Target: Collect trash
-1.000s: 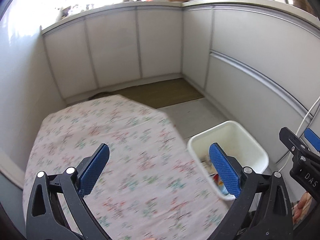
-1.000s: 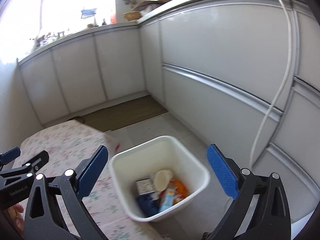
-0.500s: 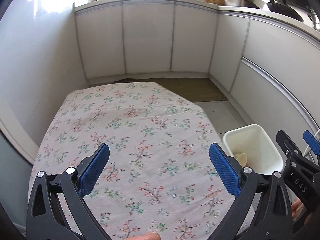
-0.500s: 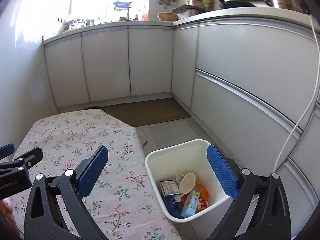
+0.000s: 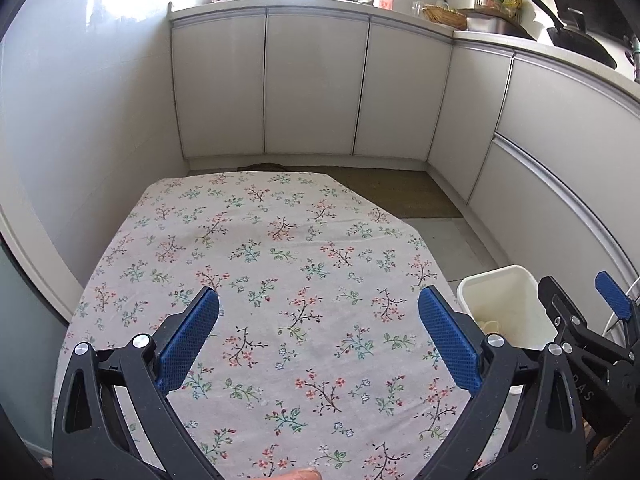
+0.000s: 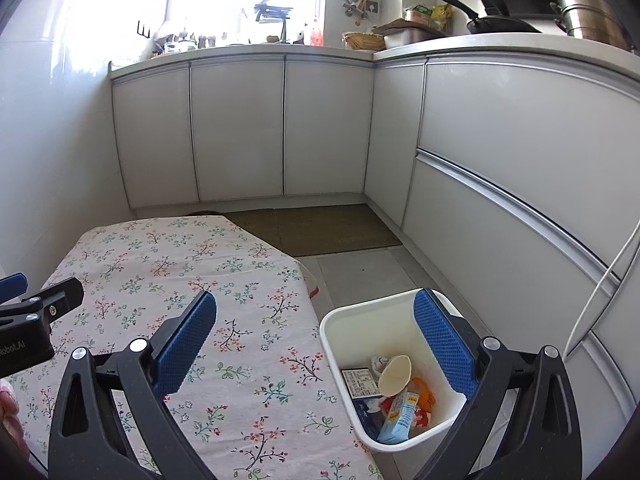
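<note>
The white rectangular plastic trash bin stands on the grey tiled floor just beside the table's right edge, at about five o'clock in the right wrist view. It holds a cream paper cone, a printed white card, a light blue carton, crumpled orange and red wrappers and a scrap of crumpled paper. The right gripper hangs level over the table edge and bin, its blue textured pads spread wide with nothing between them. The left gripper hovers above the flower-printed cloth covering the table, jaws likewise spread and empty. Smooth white cabinet doors curve from ten to three o'clock, and a brown mat lies before them.
</note>
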Demonstrator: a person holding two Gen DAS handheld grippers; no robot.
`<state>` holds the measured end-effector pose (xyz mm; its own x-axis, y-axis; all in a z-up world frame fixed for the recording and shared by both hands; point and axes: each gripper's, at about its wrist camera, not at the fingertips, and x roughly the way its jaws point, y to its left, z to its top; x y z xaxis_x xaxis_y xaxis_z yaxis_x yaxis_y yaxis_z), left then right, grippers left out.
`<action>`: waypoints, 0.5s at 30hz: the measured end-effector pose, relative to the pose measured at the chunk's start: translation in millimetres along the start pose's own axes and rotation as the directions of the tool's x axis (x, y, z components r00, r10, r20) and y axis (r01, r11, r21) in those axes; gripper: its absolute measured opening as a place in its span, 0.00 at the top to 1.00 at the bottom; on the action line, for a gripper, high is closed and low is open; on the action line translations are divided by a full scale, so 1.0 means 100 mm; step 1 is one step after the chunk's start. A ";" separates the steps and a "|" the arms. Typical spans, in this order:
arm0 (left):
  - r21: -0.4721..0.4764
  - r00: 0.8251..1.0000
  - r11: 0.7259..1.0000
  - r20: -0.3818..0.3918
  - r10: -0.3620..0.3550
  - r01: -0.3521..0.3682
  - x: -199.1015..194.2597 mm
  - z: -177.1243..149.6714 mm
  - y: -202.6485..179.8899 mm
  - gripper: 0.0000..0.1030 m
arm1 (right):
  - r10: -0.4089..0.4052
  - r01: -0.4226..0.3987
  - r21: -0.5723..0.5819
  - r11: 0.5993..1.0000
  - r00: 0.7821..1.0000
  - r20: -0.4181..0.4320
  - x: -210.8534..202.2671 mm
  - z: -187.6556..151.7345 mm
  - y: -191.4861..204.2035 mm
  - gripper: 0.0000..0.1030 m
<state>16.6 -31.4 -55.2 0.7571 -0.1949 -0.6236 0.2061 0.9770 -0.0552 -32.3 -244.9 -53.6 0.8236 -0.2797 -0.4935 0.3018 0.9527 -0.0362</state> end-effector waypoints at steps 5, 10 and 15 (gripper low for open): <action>0.006 1.000 1.000 -0.006 -0.013 0.013 0.01 0.00 -0.03 0.07 | -0.014 0.014 0.003 1.000 1.000 0.003 -0.01 -0.01 -0.04 0.07; 0.019 1.000 1.000 -0.018 -0.014 0.015 0.04 -0.01 -0.06 0.07 | -0.022 0.022 0.009 1.000 1.000 0.002 -0.01 -0.02 -0.07 0.07; 0.026 1.000 1.000 -0.015 -0.016 0.016 0.04 -0.01 -0.09 0.07 | -0.025 0.025 0.010 1.000 1.000 0.000 -0.01 -0.02 -0.10 0.07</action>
<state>17.3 -41.4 -58.2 0.7445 -0.2089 -0.6341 0.2344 0.9711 -0.0447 -36.9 -253.5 -54.2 0.8159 -0.3032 -0.4924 0.3270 0.9442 -0.0397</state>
